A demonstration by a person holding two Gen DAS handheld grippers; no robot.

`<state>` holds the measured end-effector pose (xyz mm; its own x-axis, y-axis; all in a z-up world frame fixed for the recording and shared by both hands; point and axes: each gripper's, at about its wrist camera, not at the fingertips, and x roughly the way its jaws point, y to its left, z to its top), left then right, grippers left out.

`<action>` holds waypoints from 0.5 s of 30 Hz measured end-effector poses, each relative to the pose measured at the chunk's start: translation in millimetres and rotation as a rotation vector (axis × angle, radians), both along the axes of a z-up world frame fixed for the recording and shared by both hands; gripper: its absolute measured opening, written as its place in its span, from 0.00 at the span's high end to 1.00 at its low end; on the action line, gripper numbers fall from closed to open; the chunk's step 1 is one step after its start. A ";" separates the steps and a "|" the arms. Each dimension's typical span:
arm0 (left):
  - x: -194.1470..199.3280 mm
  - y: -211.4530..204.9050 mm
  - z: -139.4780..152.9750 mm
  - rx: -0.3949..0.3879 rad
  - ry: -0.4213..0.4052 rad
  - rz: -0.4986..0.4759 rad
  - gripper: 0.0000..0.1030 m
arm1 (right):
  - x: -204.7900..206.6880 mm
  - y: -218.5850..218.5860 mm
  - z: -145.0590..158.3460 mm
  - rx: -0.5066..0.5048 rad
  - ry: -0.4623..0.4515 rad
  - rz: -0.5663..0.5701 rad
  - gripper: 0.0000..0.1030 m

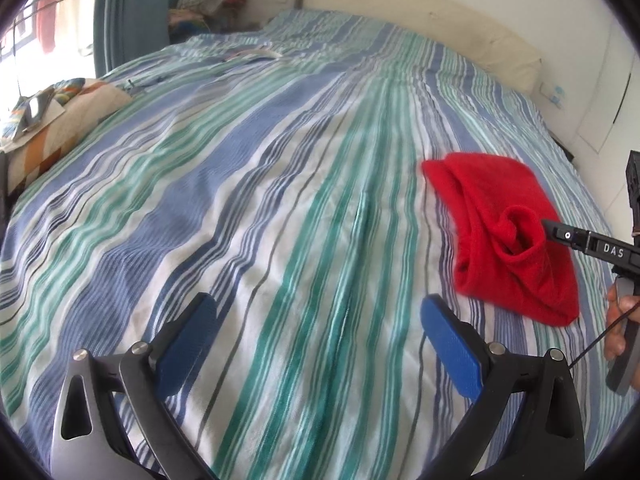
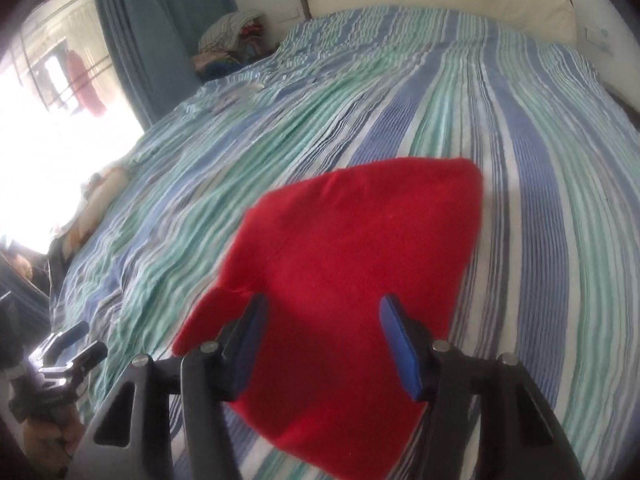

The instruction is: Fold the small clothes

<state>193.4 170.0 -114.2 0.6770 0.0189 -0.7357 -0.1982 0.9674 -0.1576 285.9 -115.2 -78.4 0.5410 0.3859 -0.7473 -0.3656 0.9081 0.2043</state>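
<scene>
A small red garment [image 1: 504, 216] lies loosely folded on the striped bedspread [image 1: 280, 184], with a bunched fold at its near side. In the right wrist view the garment [image 2: 360, 240] fills the middle. My right gripper [image 2: 323, 302] hovers over its near part with jaws apart and pads off the cloth. From the left wrist view, one black finger [image 1: 568, 236] of that gripper reaches the bunched fold. My left gripper [image 1: 319, 300] stands open over bare bedspread, left of the garment, with nothing between its fingers. It also shows at the lower left as the left gripper [image 2: 90, 338].
A patterned pillow [image 1: 60, 120] with a dark flat item on it lies at the bed's left edge. A pile of clothes [image 1: 208, 0] sits at the far corner beside a blue curtain [image 1: 128, 12]. A cream headboard cushion [image 1: 420, 20] runs along the far side.
</scene>
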 end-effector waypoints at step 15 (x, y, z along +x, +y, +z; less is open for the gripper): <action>2.0 -2.3 -6.0 0.025 0.024 -0.009 0.01 | -66.0 99.1 -29.0 -0.213 -0.149 0.334 0.51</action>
<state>195.3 167.7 -120.2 0.6598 0.0317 -0.7508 -0.1927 0.9728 -0.1282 219.9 -16.0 -107.4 0.5206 0.4036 -0.7524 -0.6584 0.7508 -0.0528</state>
